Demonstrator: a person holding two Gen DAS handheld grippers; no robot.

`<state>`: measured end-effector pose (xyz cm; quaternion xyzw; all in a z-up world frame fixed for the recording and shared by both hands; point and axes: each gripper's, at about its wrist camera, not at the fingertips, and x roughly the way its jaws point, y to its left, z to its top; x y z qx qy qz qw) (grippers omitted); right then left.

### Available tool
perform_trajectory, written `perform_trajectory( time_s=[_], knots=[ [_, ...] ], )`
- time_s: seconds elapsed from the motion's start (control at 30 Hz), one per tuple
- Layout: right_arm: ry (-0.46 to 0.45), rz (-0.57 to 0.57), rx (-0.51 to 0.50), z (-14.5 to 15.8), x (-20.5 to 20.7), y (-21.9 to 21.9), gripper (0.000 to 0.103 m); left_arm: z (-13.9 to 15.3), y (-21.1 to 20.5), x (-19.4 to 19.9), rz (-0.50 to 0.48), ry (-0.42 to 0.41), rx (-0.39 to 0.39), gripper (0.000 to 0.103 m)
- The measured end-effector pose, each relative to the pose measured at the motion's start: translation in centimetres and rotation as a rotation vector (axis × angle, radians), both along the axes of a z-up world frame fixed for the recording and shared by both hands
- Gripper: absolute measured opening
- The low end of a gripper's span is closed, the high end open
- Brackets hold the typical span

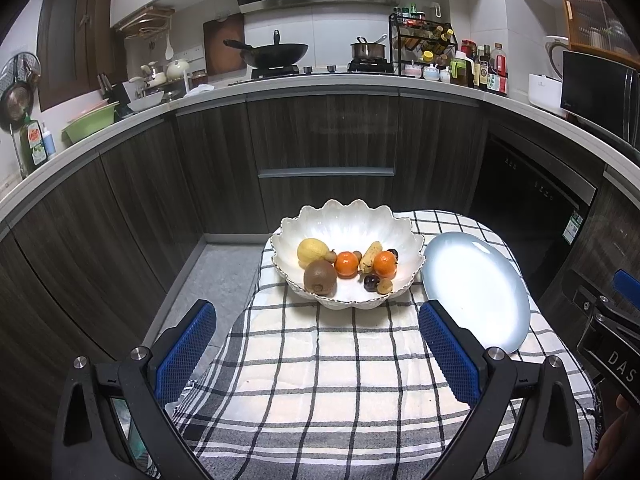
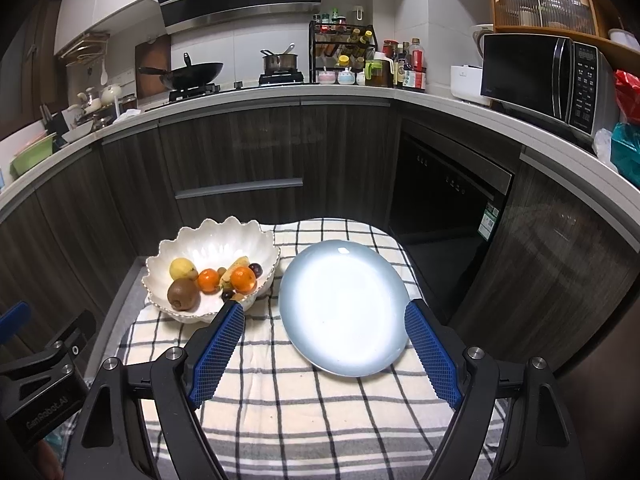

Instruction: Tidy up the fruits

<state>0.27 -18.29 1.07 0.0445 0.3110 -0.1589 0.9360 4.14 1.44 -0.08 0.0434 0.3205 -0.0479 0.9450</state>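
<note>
Fruit bowl, plate bare — both tongs wide, empty — lift one orange squarely, clear of neighbours.

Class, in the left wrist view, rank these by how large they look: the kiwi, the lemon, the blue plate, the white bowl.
1. White bowl and blue plate: similar; the plate sits nearer, so unranked.
2. Lemon and kiwi: look alike, so unranked.

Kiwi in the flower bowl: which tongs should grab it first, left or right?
Probably the left tongs. They are open and point straight at the scalloped bowl, with the kiwi at its near edge. The right tongs, also open, face the empty blue plate instead.
</note>
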Motion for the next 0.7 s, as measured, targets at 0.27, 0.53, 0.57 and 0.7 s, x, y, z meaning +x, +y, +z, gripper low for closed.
perform_trajectory(
  time_s=[0.27,0.53,0.57,0.7],
  knots=[
    [0.000,-0.001,0.000,-0.01,-0.02,0.02,0.083,-0.05,-0.05,-0.03,0.000,0.001,0.000,0.103],
    [-0.001,-0.001,0.000,0.00,-0.01,0.02,0.083,0.17,-0.06,0.07,-0.003,0.003,0.002,0.103],
    [-0.001,-0.001,0.001,-0.01,-0.01,0.00,0.083,0.17,-0.07,0.08,-0.003,0.004,0.002,0.103],
    [-0.002,-0.002,0.001,0.03,-0.02,0.00,0.083,0.19,-0.05,0.14,-0.003,0.003,0.001,0.103]
  ],
)
